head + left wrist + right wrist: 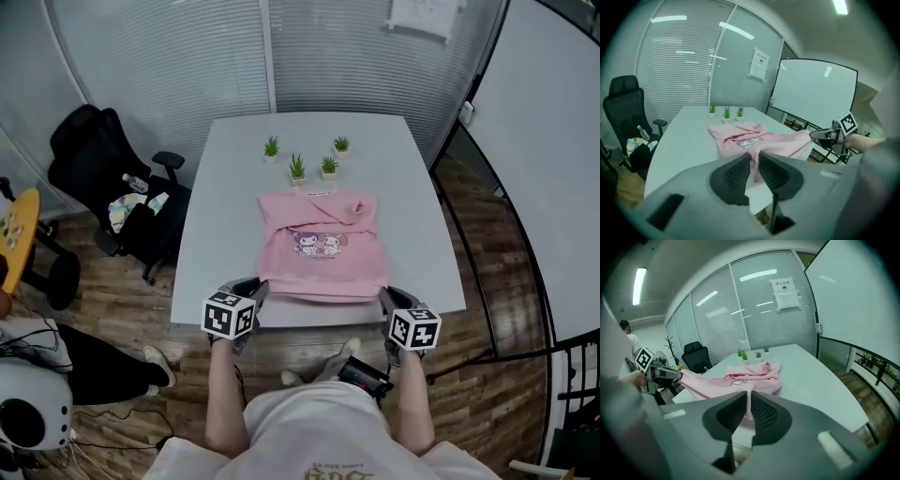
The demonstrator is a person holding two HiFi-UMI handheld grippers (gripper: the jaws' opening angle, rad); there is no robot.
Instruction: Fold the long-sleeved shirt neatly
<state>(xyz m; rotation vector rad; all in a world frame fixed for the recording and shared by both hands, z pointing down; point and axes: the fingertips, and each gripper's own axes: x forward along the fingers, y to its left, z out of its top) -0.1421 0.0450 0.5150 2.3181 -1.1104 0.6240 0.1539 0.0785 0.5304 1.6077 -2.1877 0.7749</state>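
Holding the long-sleeved shirt (pixel 323 248) by its two near hem corners, at the front edge of the table (pixel 225 187).
We clamp the left gripper (pixel 754 169) and the right gripper (pixel 749 409) each on one pink corner; this spreads the hem taut and level, we judge, for a straight fold toward the collar near the potted plants (pixel 297 167).

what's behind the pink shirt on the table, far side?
Four small potted plants stand on the grey table beyond the pink shirt, apart from it. Anything under the shirt is covered.
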